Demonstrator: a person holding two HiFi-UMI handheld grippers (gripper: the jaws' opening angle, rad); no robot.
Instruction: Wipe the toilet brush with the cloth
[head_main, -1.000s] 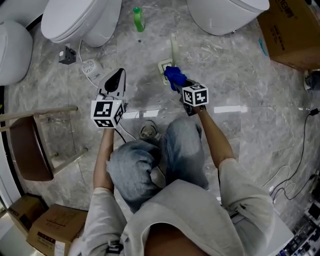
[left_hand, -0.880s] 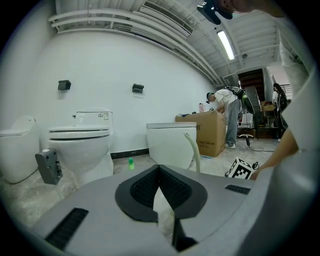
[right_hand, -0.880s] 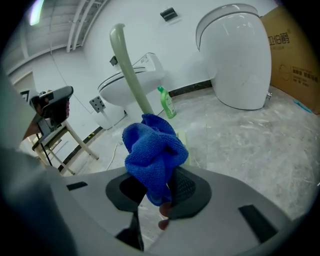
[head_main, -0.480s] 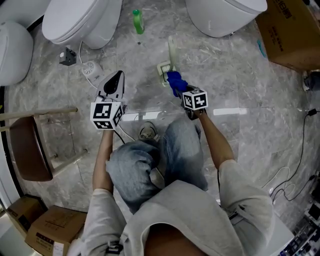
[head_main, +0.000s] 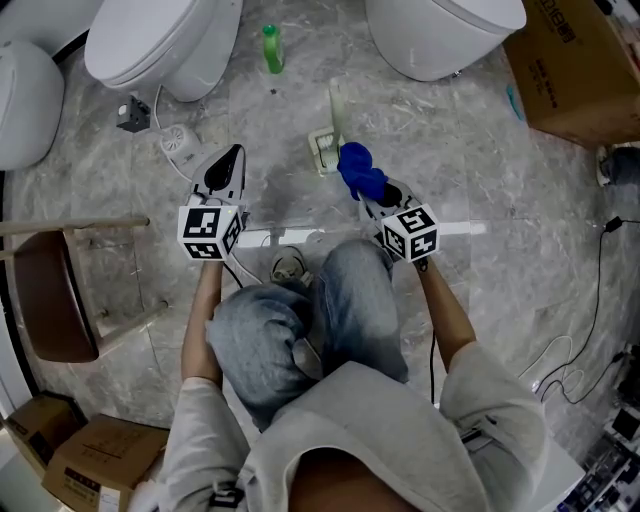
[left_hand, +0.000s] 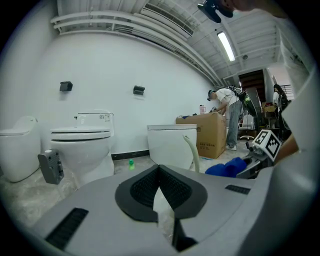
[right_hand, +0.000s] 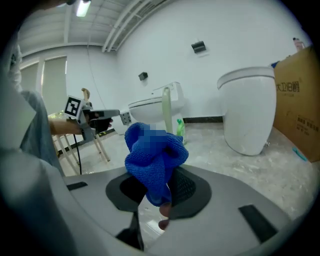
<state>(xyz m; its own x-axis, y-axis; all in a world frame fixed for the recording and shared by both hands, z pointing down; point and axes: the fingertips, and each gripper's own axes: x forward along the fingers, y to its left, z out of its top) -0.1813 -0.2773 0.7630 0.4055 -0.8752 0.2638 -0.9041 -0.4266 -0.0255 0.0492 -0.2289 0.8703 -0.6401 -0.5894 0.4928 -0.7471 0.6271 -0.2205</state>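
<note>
The right gripper (right_hand: 159, 192) pinches the blue cloth (right_hand: 152, 160) between its jaws, and the cloth bunches up above them. The toilet brush (head_main: 336, 115) stands upright in its holder on the floor, just ahead of this gripper. Its pale handle rises directly behind the cloth; whether the two touch cannot be told. The left gripper (left_hand: 160, 175) has its jaws pressed together with nothing between them. From this gripper the brush is ahead and to the right, well apart. A green bottle (head_main: 271, 47) lies on the floor beyond the brush.
</note>
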